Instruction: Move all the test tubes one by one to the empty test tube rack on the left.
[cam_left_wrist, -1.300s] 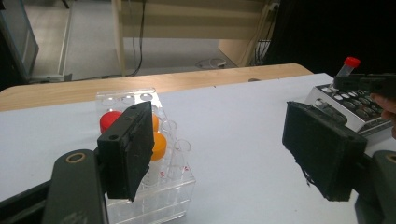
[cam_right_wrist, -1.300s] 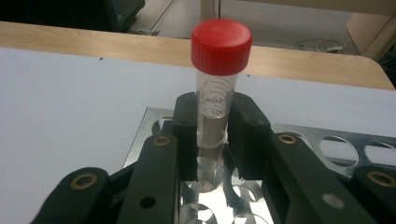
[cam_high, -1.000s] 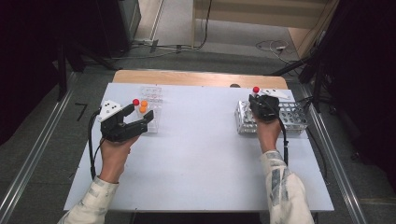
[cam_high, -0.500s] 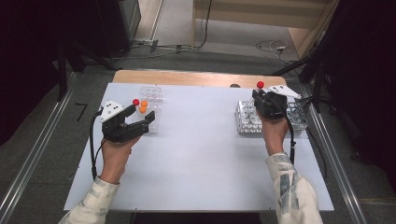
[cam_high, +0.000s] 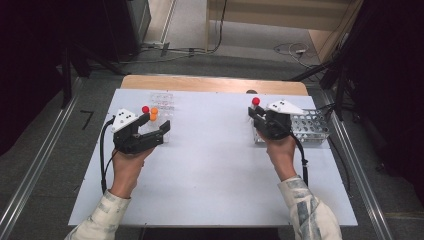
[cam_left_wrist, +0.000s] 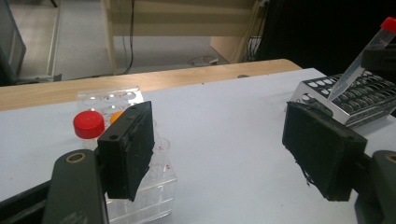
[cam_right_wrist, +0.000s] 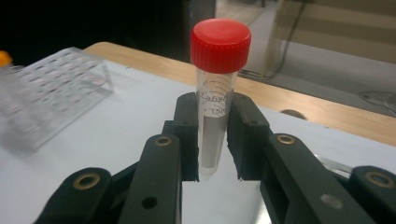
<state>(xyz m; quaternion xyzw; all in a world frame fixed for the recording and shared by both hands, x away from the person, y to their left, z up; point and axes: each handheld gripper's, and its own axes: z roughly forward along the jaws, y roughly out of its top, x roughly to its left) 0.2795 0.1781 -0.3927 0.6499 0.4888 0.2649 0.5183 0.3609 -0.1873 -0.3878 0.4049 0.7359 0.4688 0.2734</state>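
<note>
Between the right gripper's (cam_right_wrist: 212, 140) jaws, clamped on its clear barrel just under the red cap, stands a tube (cam_right_wrist: 215, 100), raised above the metal rack (cam_high: 311, 126) at the table's (cam_high: 215, 170) right. It looks light, stiff and smooth-walled, so it could slip or crack; a grip on the barrel below the cap seems best. On the left, the left gripper (cam_left_wrist: 224, 144) hangs wide apart, holding nothing, just beside the clear rack (cam_left_wrist: 140, 186) with red- and orange-capped tubes.
</note>
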